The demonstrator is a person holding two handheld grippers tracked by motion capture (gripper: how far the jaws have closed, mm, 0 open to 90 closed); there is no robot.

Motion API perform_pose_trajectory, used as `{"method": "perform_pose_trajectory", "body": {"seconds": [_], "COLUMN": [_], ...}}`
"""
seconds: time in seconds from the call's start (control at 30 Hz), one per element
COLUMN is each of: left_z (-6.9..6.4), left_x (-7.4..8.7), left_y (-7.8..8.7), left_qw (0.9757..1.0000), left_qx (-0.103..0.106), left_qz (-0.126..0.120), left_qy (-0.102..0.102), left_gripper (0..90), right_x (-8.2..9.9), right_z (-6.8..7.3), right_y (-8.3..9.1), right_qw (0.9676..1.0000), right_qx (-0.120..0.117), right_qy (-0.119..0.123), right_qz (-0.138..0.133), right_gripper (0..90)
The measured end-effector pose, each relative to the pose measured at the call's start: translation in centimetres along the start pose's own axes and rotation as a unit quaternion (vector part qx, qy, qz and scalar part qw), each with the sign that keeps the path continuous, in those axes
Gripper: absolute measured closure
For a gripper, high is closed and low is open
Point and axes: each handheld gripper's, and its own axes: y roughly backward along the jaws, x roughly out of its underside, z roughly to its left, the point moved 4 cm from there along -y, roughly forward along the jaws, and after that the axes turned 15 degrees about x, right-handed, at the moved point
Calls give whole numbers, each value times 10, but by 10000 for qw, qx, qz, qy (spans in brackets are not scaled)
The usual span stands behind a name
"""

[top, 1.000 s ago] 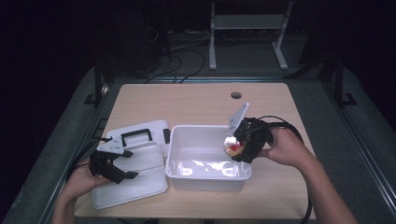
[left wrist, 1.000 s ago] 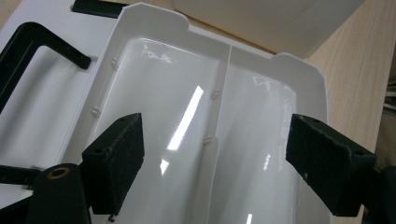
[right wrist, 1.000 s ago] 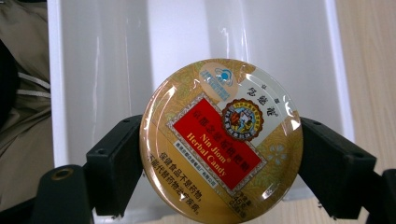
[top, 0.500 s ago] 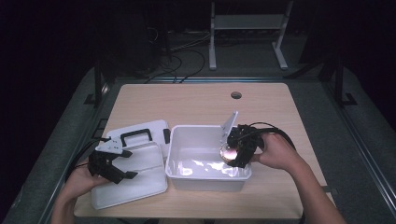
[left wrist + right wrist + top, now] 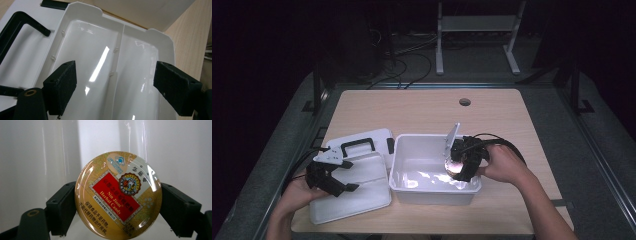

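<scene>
High view, right gripper: right gripper [image 5: 455, 167] sits inside the white bin [image 5: 404, 150], against its right wall, with the person's right hand [image 5: 502, 165] behind it on the bin's rim side.
Right gripper view, grip: jaws closed on a round candy tin [image 5: 118, 195], one pad on each side of its edge; the tin's printed face with the red label is turned to the camera.
Candy tin, place: between the right gripper's pads, and in the high view [image 5: 454, 167] low in the bin; whether it touches the bin floor cannot be told.
Behind the tin: the bin's glossy white wall, just past the gripper's tips.
High view, left gripper: left gripper [image 5: 343, 186] hovers over the white tray [image 5: 362, 205] that lies on the tabletop [image 5: 422, 107], held by the person's left hand [image 5: 299, 190].
Left gripper view, grip: jaws spread wide, nothing between the pads; the left pad [image 5: 61, 86] and right pad [image 5: 175, 86] frame the tray.
Tray, place: directly ahead of and below the left gripper [image 5: 117, 90]; a low ridge [image 5: 116, 67] runs lengthwise down the tray's middle, between the pads.
Lid: a white lid with a black handle [image 5: 357, 146] lies beyond the tray from the left gripper; its handle [image 5: 15, 32] shows to the left of the left pad.
Bin from left gripper: past the tray's far end, its white wall [image 5: 140, 8] rises off the wooden tabletop.
</scene>
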Motion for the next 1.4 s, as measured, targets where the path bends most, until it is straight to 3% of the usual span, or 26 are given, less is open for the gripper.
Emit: {"method": "perform_pose_trajectory", "body": {"seconds": [0.13, 0.23, 0.33, 0.6, 0.87, 1.0, 1.4], "left_z": [0, 0, 0, 0, 0, 0, 0], "left_x": [0, 0, 0, 0, 0, 0, 0], "left_y": [0, 0, -1, 0, 1, 0, 0], "left_qw": [10000, 10000, 10000, 10000, 10000, 10000, 10000], "left_qx": [2, 7, 20, 26, 19, 29, 25], "left_qz": [-5, -4, 20, 17, -18, -16, 10], "left_qy": [6, 2, 10, 8, 29, 48, 12], "left_gripper": [184, 184, 184, 183, 180, 179, 179], "right_x": [0, 1, 4, 6, 5, 2, 8], "right_z": [0, 1, 4, 6, 6, 1, -5], "right_y": [0, -3, -7, -14, -15, -7, 15], "right_qw": [10000, 9997, 9998, 9992, 9992, 9985, 9972], "right_qx": [-14, -147, -104, -226, -205, -132, 17], "right_qy": [-33, -186, -134, -335, -339, -448, -545], "right_qz": [-27, -110, -63, -68, 13, -272, -506], "right_gripper": [198, 198, 198, 194, 188, 184, 205]}}
